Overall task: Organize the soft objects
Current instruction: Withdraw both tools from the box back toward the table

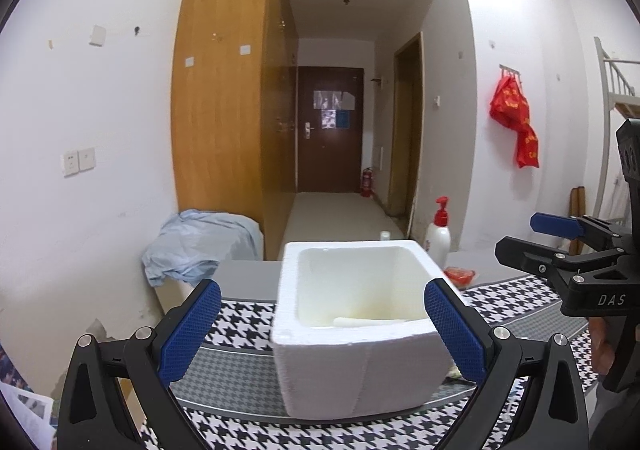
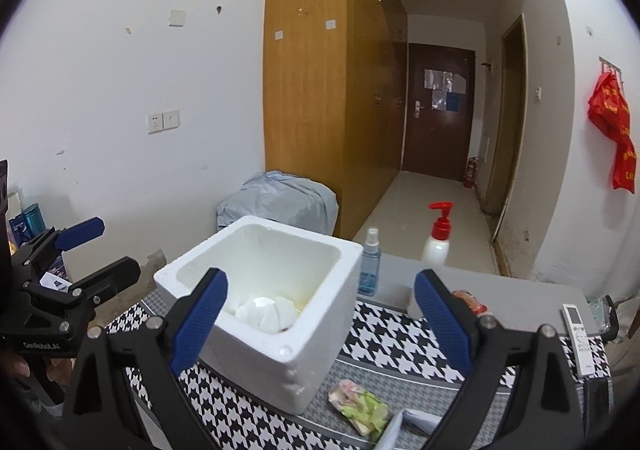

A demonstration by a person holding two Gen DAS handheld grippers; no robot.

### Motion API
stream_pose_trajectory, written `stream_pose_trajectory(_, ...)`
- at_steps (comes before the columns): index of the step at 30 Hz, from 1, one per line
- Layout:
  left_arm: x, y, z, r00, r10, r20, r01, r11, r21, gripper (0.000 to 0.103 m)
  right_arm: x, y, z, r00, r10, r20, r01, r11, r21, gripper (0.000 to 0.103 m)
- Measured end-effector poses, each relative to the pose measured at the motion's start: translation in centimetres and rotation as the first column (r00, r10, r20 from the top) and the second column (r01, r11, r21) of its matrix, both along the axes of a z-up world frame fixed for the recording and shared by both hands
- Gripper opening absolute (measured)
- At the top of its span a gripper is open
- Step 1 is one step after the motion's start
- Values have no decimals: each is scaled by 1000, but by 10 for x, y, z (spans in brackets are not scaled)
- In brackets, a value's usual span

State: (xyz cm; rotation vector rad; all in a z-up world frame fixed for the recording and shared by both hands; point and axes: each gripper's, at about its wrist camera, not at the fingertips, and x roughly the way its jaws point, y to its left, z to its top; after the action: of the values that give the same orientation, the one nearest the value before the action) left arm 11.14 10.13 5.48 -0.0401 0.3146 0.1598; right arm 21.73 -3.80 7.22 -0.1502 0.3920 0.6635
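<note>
A white foam box [image 1: 360,330] stands on the houndstooth cloth [image 1: 240,322]; it also shows in the right wrist view [image 2: 280,330]. A white soft bundle [image 2: 266,312] lies inside it. A green and pink soft packet [image 2: 360,404] lies on the cloth by the box's near right corner. My left gripper [image 1: 322,330] is open and empty, its blue pads either side of the box. My right gripper [image 2: 320,314] is open and empty, above the box and the cloth. Each gripper shows in the other's view, the right [image 1: 560,246] and the left [image 2: 80,250].
A blue spray bottle [image 2: 370,262] and a red-capped pump bottle [image 2: 438,238] stand behind the box. A red packet [image 1: 460,275] and a white remote [image 2: 578,330] lie on the table's right. A blue-covered bundle [image 1: 200,242] sits by the wardrobe [image 1: 224,90].
</note>
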Motion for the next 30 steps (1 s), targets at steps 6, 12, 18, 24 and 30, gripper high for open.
stream_pose_trajectory(6,2,-15,2,999,-41,2,41,999,7,102,-4,-16,1,999,-32,7,31,999,4,97)
stream_pose_trajectory(12,4,-30,5,997,-71,9,71,997,11,102,-6,-33,1,998,-61,10,61,998,13,97)
stream_pose_trajectory(18,6,-44,6,995,-98,7,98,995,19,102,-8,-51,-1,996,-84,13,83,996,18,97)
stream_pose_trajectory(24,6,-57,6,993,-122,8,121,992,23,102,-11,-65,-1,994,-104,17,104,994,19,97)
stream_pose_trajectory(30,9,-64,3,989,-146,7,146,989,11,102,-14,-82,-2,992,-125,18,124,992,29,97)
